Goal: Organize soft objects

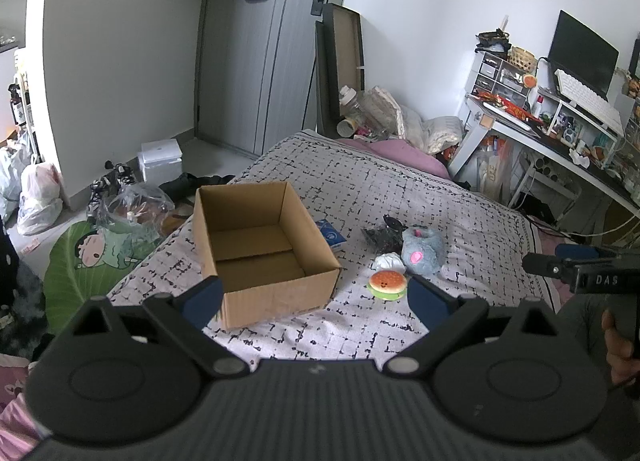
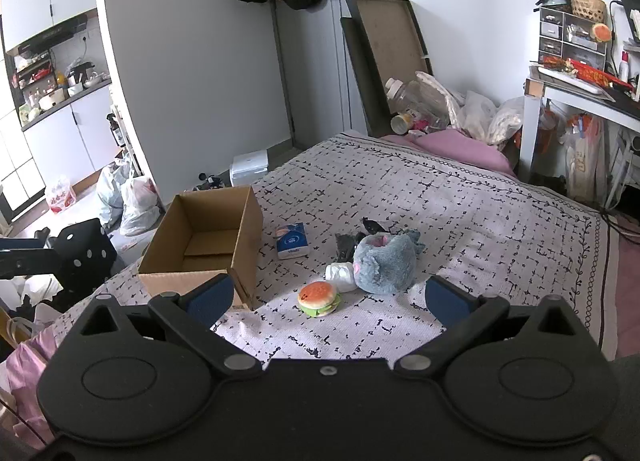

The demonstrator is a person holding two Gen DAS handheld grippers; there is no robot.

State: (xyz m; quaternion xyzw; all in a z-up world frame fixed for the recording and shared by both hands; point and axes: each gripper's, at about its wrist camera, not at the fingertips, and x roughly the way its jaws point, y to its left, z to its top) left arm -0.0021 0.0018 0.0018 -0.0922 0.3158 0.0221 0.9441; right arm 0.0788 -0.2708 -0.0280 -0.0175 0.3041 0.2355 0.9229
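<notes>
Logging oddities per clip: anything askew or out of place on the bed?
Nothing damaged or spilled. The cardboard box sits open and empty; the burger toy, grey plush and tissue pack lie loose beside it, unsorted. Both grippers open.

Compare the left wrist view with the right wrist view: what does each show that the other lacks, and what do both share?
Only the left wrist view shows the laptop and white keyboard on the desk, the cartoon leaf-shaped mat on the floor, and the right hand-held gripper from the side.

Only the right wrist view shows the kitchen counter with its cabinets.

Both show the empty cardboard box, burger toy, grey plush, tissue pack and patterned bedspread.
</notes>
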